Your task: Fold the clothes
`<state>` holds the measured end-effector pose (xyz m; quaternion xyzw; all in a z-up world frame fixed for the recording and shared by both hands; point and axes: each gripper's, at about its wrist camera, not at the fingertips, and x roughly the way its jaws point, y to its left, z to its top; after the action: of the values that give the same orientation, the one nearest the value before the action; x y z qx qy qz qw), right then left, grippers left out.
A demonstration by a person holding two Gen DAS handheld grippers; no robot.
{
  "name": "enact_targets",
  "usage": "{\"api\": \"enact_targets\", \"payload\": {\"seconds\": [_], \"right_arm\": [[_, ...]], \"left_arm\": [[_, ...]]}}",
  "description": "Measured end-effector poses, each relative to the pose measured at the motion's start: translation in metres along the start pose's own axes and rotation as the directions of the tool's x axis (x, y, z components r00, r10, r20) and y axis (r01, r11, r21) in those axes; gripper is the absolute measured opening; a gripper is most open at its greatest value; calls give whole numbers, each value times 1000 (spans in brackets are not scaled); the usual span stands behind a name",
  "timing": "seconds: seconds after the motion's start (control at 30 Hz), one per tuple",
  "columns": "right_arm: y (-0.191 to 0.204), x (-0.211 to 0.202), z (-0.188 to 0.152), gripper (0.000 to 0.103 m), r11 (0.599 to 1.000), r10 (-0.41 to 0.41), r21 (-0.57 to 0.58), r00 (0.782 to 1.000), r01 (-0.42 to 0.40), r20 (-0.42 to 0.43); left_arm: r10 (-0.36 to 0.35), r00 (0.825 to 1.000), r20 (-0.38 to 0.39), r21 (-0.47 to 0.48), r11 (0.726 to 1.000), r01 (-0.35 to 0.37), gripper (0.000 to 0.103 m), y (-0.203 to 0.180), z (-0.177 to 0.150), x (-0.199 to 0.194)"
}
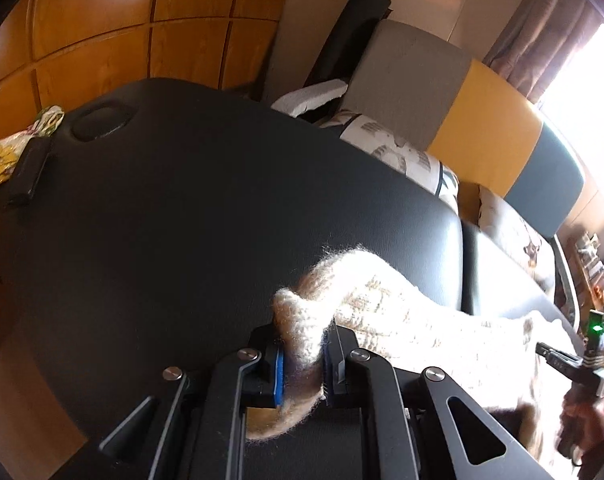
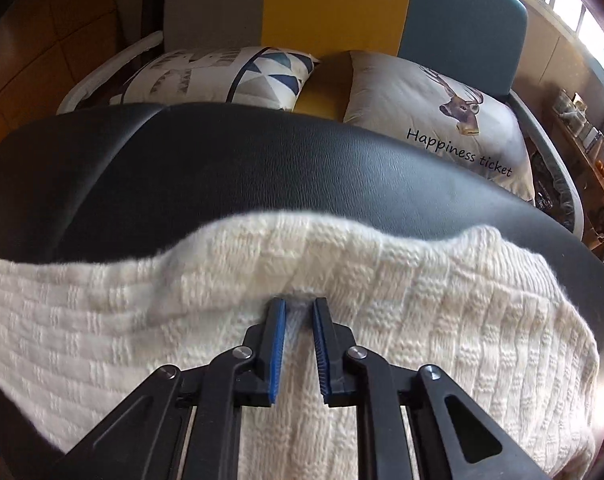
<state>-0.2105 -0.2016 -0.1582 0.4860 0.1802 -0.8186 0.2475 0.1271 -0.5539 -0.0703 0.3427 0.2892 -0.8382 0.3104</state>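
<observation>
Your left gripper (image 1: 302,354) is clamped on a bunched end of the cream knit sweater (image 2: 381,300); your right gripper (image 2: 300,312) pinches a fold in its middle. The sweater lies across the black padded worktop (image 2: 262,168), with cushions (image 2: 441,104) behind it.

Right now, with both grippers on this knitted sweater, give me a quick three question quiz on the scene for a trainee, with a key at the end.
1. True or false: the left gripper is shut on a bunched edge of the cream sweater.
2. What is the sweater lying on: A, a wooden floor; B, a black padded table; C, a yellow cushion?
3. What animal is printed on the pillow behind the table?

Key: 1 true. 2 B. 3 a deer, above the words Happiness ticket.
</observation>
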Motion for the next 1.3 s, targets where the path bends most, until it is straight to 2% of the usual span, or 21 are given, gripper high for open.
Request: {"api": "enact_targets", "payload": {"seconds": [0.23, 0.33, 0.4, 0.47, 0.53, 0.6, 0.73, 0.83, 1.0, 1.1, 1.13, 1.2, 1.3], "right_arm": [[9, 20, 37, 14, 998, -64, -30, 998, 64, -4], [9, 17, 43, 14, 999, -34, -42, 999, 33, -12], [10, -6, 37, 15, 995, 92, -34, 995, -91, 29], [13, -30, 26, 15, 974, 225, -51, 973, -222, 56], [28, -50, 4, 14, 940, 323, -122, 946, -317, 30], [44, -58, -18, 14, 911, 370, -186, 929, -369, -31], [83, -44, -47, 14, 902, 290, -295, 949, -314, -123], [106, -32, -43, 16, 906, 273, -305, 956, -293, -108], [130, -24, -25, 16, 905, 290, -301, 953, -302, -83], [131, -22, -18, 16, 900, 335, -267, 939, -344, -83], [128, -24, -18, 16, 898, 350, -253, 933, -360, -83], [123, -30, -17, 16, 893, 383, -224, 920, -391, -79], [108, -52, -28, 17, 878, 447, -183, 894, -443, -19]], "left_arm": [[44, 999, 4, 17, 999, -45, 14, -7, 42, 27], [64, 998, 0, 41, 997, -64, 14, -13, 55, 38], [72, 997, 0, 55, 996, -72, 14, -17, 62, 44], [83, 997, 9, 79, 993, -83, 14, -21, 68, 46], [101, 995, 22, 117, 988, -103, 14, -24, 73, 48], [114, 993, 20, 144, 983, -116, 14, -27, 80, 56], [143, 990, 3, 163, 976, -142, 14, -29, 87, 72], [177, 984, -22, 159, 972, -171, 14, -25, 85, 84], [241, 967, -83, 105, 967, -232, 14, 4, 84, 97], [246, 958, -150, 61, 969, -239, 14, 26, 86, 105], [234, 955, -181, 37, 972, -231, 14, 34, 85, 108], [167, 958, -233, -61, 981, -186, 20, 57, 86, 107], [84, 968, -236, -183, 975, -129, 27, 90, 90, 90]]}}
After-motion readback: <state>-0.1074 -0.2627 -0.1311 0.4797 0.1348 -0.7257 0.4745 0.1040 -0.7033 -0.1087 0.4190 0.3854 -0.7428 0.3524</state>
